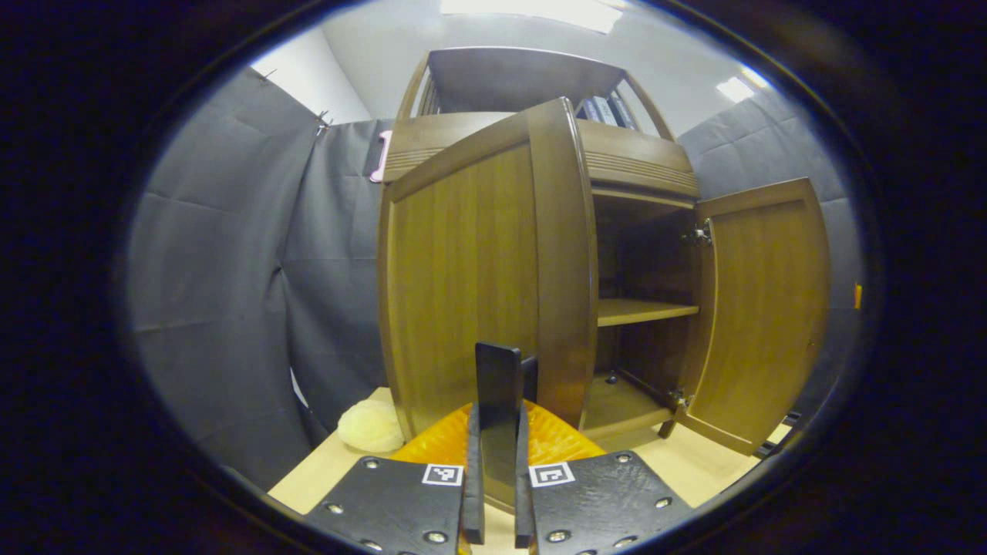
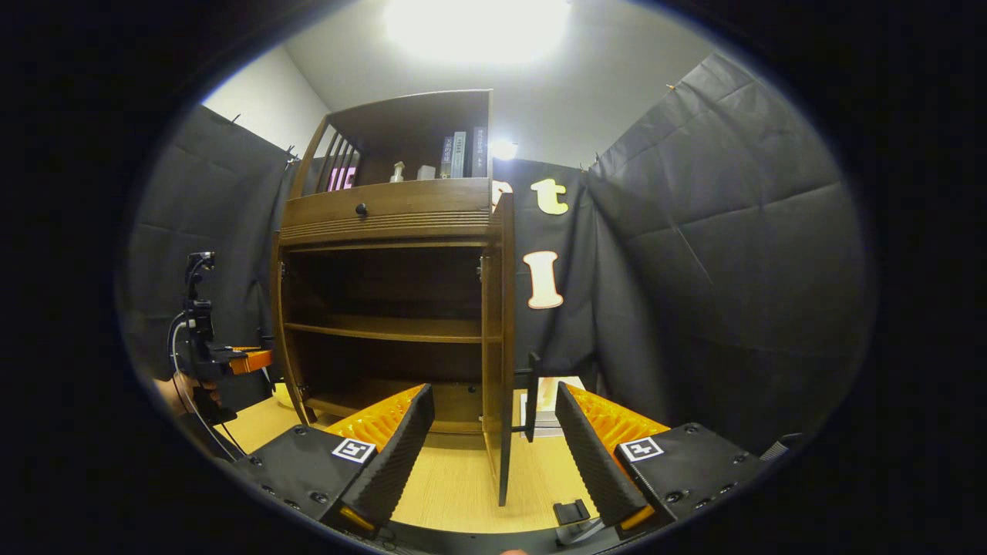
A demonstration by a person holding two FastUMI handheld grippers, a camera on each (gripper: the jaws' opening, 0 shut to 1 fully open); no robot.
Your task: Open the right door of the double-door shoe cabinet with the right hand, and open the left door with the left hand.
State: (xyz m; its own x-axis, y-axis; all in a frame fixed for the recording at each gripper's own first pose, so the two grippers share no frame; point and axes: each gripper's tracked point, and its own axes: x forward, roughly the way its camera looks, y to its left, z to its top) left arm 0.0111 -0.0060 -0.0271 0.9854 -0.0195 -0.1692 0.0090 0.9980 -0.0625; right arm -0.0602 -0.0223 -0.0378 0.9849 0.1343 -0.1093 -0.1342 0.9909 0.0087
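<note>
Now left tool (image 1: 497,462) grips handle (image 1: 497,385); right tool (image 2: 493,455) gapes.

A recording booth dressed as a home: black cloth walls (image 2: 717,231) hang close around a wooden shoe cabinet (image 2: 389,308) with books (image 2: 460,156) on top.

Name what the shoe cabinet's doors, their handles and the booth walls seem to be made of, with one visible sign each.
Left door and right door: brown wood or wood veneer, satin finish, vertical grain lines. Handle: flat dark bar, possibly painted metal or plastic; unclear. Booth wall: dark matte cloth, creased and pinned up.
</note>
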